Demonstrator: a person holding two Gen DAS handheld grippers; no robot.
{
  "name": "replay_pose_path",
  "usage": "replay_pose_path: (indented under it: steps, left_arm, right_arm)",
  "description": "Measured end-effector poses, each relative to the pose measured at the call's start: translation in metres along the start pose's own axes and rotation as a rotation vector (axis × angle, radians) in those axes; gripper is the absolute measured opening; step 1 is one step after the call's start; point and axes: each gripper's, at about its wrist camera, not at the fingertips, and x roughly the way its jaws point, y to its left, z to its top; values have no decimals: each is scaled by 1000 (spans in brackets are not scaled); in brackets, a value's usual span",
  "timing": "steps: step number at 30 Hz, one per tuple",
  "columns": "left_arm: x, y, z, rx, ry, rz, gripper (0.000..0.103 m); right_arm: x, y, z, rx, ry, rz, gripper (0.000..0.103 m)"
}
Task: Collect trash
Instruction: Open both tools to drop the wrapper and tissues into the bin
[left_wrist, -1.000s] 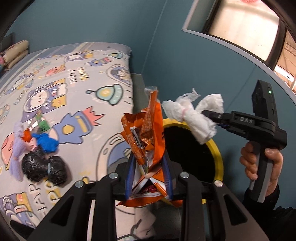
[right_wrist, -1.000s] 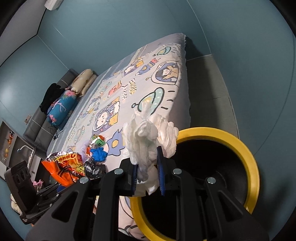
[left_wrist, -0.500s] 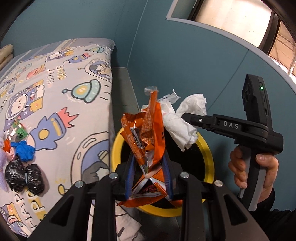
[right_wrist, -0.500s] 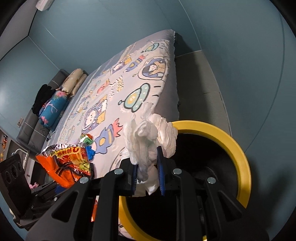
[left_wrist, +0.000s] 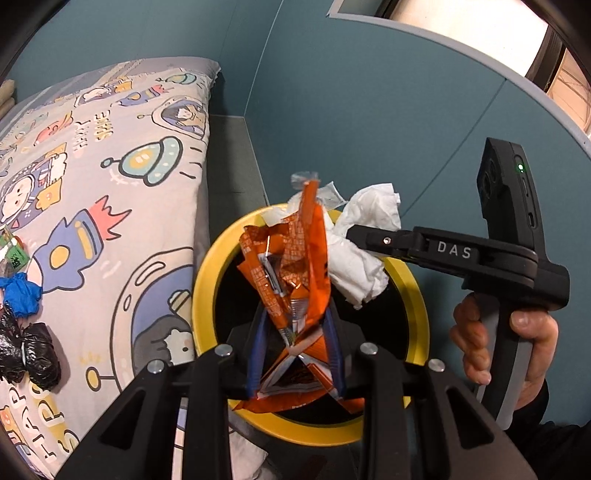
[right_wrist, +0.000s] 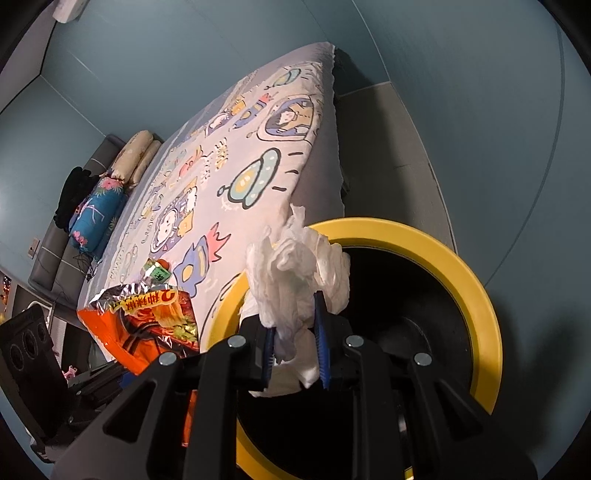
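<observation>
The left gripper is clamped on a crumpled orange snack bag, which stands upright between the blue pads, long axis running up and away from the camera, over the black mouth of the yellow-rimmed trash bin. The right gripper is nearly closed on a wad of white tissue, bunched upward above the same bin beside the bed. A blue scrap and a black bag lie on the bedspread.

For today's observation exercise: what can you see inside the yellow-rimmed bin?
Inside the yellow-rimmed bin only a dark interior and a round base show. The white tissue wad and right gripper cover its near part, so any trash there is hidden.
</observation>
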Motion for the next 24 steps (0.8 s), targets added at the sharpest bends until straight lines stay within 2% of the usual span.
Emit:
replay_pose_path:
  steps: [6,9,11,13,16,24]
  left_arm:
    - [5,0,-4,-8,6,-3,30]
    - [3,1,-4,-14,-2,0,44]
    - [-2,0,-6,-12,-21,17,58]
    - [-5,1,-7,-8,-33,21,61]
    - [-13,4,-6,-20,-50,23,69]
    - [-40,22,-1,-54,-122,67,79]
  right_arm:
    - [3,-2,1,6,7,-2,19]
    - [1,-3,1,14,3,2,19]
    - [1,-5,2,21,2,1,19]
    - [0,-6,2,27,1,0,20]
    - [-2,-7,3,34,-5,10,31]
    - [-7,-2,4,18,-25,9,31]
